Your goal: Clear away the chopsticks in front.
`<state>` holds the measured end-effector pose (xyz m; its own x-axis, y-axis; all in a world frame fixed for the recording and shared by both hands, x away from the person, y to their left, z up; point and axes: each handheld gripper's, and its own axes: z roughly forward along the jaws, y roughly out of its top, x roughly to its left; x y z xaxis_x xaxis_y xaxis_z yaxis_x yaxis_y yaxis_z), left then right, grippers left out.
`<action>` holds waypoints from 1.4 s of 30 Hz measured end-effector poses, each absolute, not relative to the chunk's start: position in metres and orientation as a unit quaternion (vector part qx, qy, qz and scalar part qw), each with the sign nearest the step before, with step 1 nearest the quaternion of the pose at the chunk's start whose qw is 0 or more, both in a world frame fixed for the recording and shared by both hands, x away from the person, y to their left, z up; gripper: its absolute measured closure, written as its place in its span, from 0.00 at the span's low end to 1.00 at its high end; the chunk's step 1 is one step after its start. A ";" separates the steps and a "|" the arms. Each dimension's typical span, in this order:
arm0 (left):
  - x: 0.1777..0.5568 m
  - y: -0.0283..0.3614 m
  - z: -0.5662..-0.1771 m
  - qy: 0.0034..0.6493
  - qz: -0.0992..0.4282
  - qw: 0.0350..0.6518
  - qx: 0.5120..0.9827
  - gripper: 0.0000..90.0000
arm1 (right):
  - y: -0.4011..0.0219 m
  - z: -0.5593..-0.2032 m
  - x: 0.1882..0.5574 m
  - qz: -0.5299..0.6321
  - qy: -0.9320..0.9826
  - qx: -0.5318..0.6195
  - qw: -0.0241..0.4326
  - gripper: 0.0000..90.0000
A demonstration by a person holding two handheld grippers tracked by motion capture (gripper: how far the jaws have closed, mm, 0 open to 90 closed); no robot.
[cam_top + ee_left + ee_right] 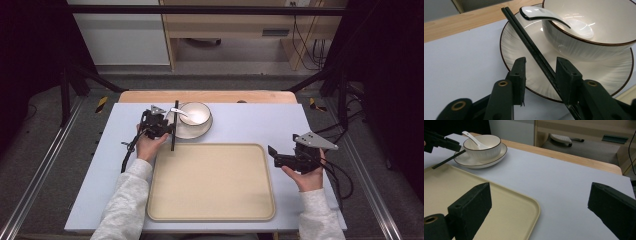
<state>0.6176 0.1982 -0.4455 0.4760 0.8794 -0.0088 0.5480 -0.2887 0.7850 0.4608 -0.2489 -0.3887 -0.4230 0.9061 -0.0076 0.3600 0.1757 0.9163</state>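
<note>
A white bowl stands on a white plate at the back of the table, and a white spoon rests in the bowl with its handle over the rim. A pair of black chopsticks lies slanted across the plate's left side. My left gripper is open around the chopsticks, which touch the inner face of its right-hand jaw. In the high view the left gripper is just left of the plate. My right gripper is open and holds nothing, beside the right edge of the beige tray.
The beige tray lies in the middle of the pale blue mat with nothing on it. A wooden table edge runs behind the mat. A cable trails from the right gripper.
</note>
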 end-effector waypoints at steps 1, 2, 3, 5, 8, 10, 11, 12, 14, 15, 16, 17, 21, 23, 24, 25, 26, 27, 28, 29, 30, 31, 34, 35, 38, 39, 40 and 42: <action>0.618 0.198 -0.446 0.461 0.220 0.377 0.773 0.70 | -0.249 -0.389 0.461 0.459 0.708 0.447 0.298 0.06; 0.619 0.198 -0.447 0.464 0.219 0.374 0.773 0.72 | -0.249 -0.389 0.461 0.459 0.708 0.447 0.297 0.06; 0.619 0.197 -0.448 0.467 0.220 0.371 0.772 0.72 | -0.249 -0.389 0.461 0.459 0.708 0.447 0.297 0.06; 0.620 0.197 -0.449 0.466 0.218 0.369 0.774 0.75 | -0.249 -0.389 0.461 0.459 0.708 0.447 0.296 0.06; 0.621 0.197 -0.451 0.464 0.214 0.370 0.776 0.79 | -0.248 -0.389 0.461 0.459 0.709 0.446 0.296 0.06; 0.621 0.196 -0.452 0.466 0.213 0.369 0.775 0.82 | -0.248 -0.389 0.461 0.459 0.709 0.447 0.296 0.06; 0.621 0.196 -0.453 0.469 0.210 0.371 0.774 0.85 | -0.248 -0.389 0.461 0.460 0.709 0.447 0.295 0.06; 0.621 0.196 -0.453 0.467 0.211 0.371 0.775 0.85 | -0.248 -0.389 0.461 0.460 0.709 0.447 0.295 0.06; 0.621 0.195 -0.453 0.467 0.211 0.371 0.774 0.87 | -0.248 -0.389 0.461 0.460 0.708 0.447 0.295 0.06; 0.621 0.195 -0.453 0.467 0.211 0.372 0.774 0.87 | -0.248 -0.389 0.461 0.460 0.709 0.446 0.295 0.06; 0.621 0.195 -0.452 0.467 0.213 0.370 0.774 0.89 | -0.248 -0.389 0.461 0.460 0.708 0.447 0.296 0.06; 0.621 0.194 -0.452 0.470 0.215 0.373 0.771 0.89 | -0.248 -0.389 0.461 0.460 0.708 0.447 0.296 0.06; 0.621 0.194 -0.452 0.473 0.217 0.373 0.768 0.92 | -0.248 -0.389 0.461 0.460 0.709 0.446 0.295 0.06; 0.621 0.194 -0.452 0.475 0.214 0.374 0.767 0.93 | -0.248 -0.389 0.461 0.460 0.708 0.447 0.294 0.06; 0.621 0.194 -0.452 0.475 0.216 0.372 0.768 0.93 | -0.248 -0.389 0.461 0.460 0.708 0.447 0.294 0.06; 0.621 0.194 -0.452 0.474 0.217 0.371 0.768 0.93 | -0.248 -0.389 0.461 0.460 0.708 0.447 0.295 0.06; 0.621 0.195 -0.452 0.473 0.219 0.371 0.769 0.90 | -0.248 -0.389 0.461 0.459 0.709 0.447 0.296 0.06; 0.621 0.194 -0.451 0.474 0.219 0.373 0.767 0.90 | -0.248 -0.389 0.461 0.459 0.709 0.447 0.296 0.06; 0.621 0.194 -0.451 0.472 0.220 0.373 0.768 0.88 | -0.248 -0.389 0.461 0.459 0.709 0.447 0.295 0.06; 0.622 0.195 -0.450 0.469 0.225 0.372 0.769 0.87 | -0.248 -0.389 0.461 0.459 0.709 0.447 0.295 0.06; 0.623 0.196 -0.448 0.468 0.229 0.372 0.768 0.85 | -0.248 -0.390 0.461 0.459 0.709 0.447 0.295 0.06; 0.623 0.196 -0.448 0.468 0.229 0.372 0.768 0.85 | -0.248 -0.390 0.461 0.459 0.709 0.447 0.295 0.06; 0.626 0.197 -0.449 0.474 0.228 0.371 0.765 0.83 | -0.248 -0.389 0.461 0.459 0.709 0.446 0.295 0.06; 0.629 0.195 -0.449 0.473 0.229 0.362 0.770 0.83 | -0.248 -0.389 0.461 0.459 0.709 0.447 0.295 0.06; 0.631 0.194 -0.446 0.466 0.230 0.361 0.774 0.83 | -0.248 -0.389 0.461 0.458 0.709 0.447 0.296 0.06; 0.632 0.191 -0.445 0.466 0.233 0.362 0.773 0.83 | -0.249 -0.389 0.461 0.459 0.709 0.447 0.296 0.06; 0.633 0.190 -0.445 0.466 0.236 0.354 0.776 0.83 | -0.249 -0.389 0.461 0.460 0.707 0.447 0.297 0.06; 0.635 0.188 -0.446 0.465 0.236 0.356 0.775 0.84 | -0.249 -0.388 0.460 0.460 0.708 0.447 0.297 0.06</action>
